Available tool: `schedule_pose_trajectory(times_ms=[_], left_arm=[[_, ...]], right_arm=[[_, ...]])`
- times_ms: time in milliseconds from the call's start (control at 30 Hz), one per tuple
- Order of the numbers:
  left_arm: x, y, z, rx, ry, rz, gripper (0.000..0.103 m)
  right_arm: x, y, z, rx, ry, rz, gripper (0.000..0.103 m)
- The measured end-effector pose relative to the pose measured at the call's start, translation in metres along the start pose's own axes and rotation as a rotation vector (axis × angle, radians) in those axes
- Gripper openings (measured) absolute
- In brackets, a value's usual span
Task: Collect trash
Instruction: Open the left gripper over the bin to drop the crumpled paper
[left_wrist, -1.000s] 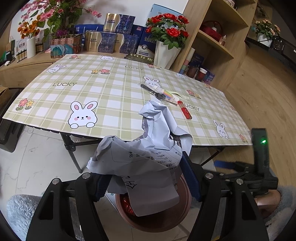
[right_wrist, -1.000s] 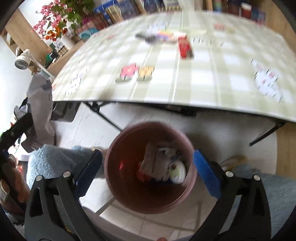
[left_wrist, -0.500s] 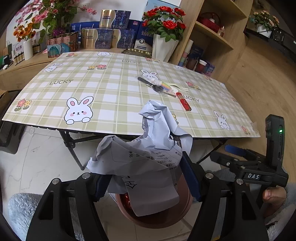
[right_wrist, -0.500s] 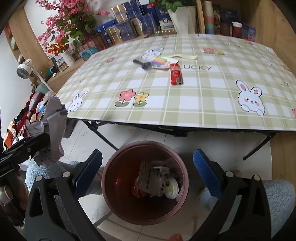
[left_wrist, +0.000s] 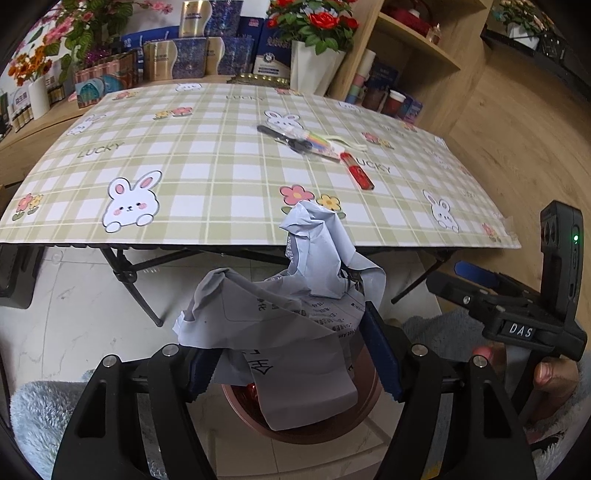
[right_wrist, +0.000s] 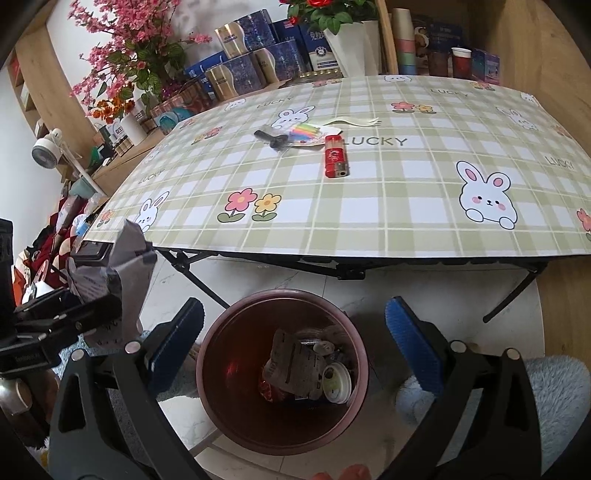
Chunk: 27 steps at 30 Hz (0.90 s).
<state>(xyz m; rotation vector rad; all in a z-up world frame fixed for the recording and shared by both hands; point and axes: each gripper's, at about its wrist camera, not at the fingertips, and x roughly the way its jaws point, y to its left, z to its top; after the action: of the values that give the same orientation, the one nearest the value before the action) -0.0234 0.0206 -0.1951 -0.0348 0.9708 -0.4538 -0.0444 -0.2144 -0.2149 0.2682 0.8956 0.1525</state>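
My left gripper (left_wrist: 291, 362) is shut on a crumpled grey mailing bag (left_wrist: 288, 317) with black print, which hangs over a maroon bin (left_wrist: 332, 432) on the floor. In the right wrist view the bin (right_wrist: 221, 325) sits directly under my right gripper (right_wrist: 293, 339), which is open with nothing between its blue pads. Crumpled wrappers and a round lid (right_wrist: 295, 365) lie inside the bin. The bag (right_wrist: 129, 258) and the left gripper (right_wrist: 92, 306) show at the left edge of that view, beside the bin rather than above it.
A folding table with a green checked bunny cloth (right_wrist: 406, 206) stands behind the bin. A red lighter (right_wrist: 336, 157), a coloured packet (right_wrist: 304, 133), a black object (right_wrist: 271, 138) and a pale strip (right_wrist: 354, 122) lie on it. Shelves, boxes and flower vases stand behind the table.
The left gripper has come slightly lower toward the bin, with the bag unchanged in its grip. The right gripper has tilted up, so more of the table shows, and stays open.
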Motion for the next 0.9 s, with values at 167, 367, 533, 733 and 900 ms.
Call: schedule_pose_trajectory(times_ms=[167, 367, 533, 733, 900], left_arm=[[0.006, -0.006, 0.001, 0.015, 0.01, -0.009, 0.072], [0.001, -0.012, 0.004, 0.04, -0.025, -0.007, 0.09], [-0.008, -0.008, 0.007, 0.023, -0.072, 0.02, 0.093], [-0.019, 0.001, 0.011, -0.005, -0.132, 0.061, 0.095], [-0.024, 0.008, 0.013, -0.021, -0.159, 0.093, 0.096]], right_arm=[[-0.001, -0.002, -0.001, -0.002, -0.004, -0.004, 0.097], [-0.002, -0.004, 0.0, 0.003, -0.007, -0.013, 0.097], [-0.004, -0.004, 0.0, -0.001, -0.013, -0.018, 0.097], [-0.004, -0.003, 0.001, -0.008, -0.015, -0.025, 0.097], [-0.004, -0.003, 0.0, -0.008, -0.016, -0.033, 0.097]])
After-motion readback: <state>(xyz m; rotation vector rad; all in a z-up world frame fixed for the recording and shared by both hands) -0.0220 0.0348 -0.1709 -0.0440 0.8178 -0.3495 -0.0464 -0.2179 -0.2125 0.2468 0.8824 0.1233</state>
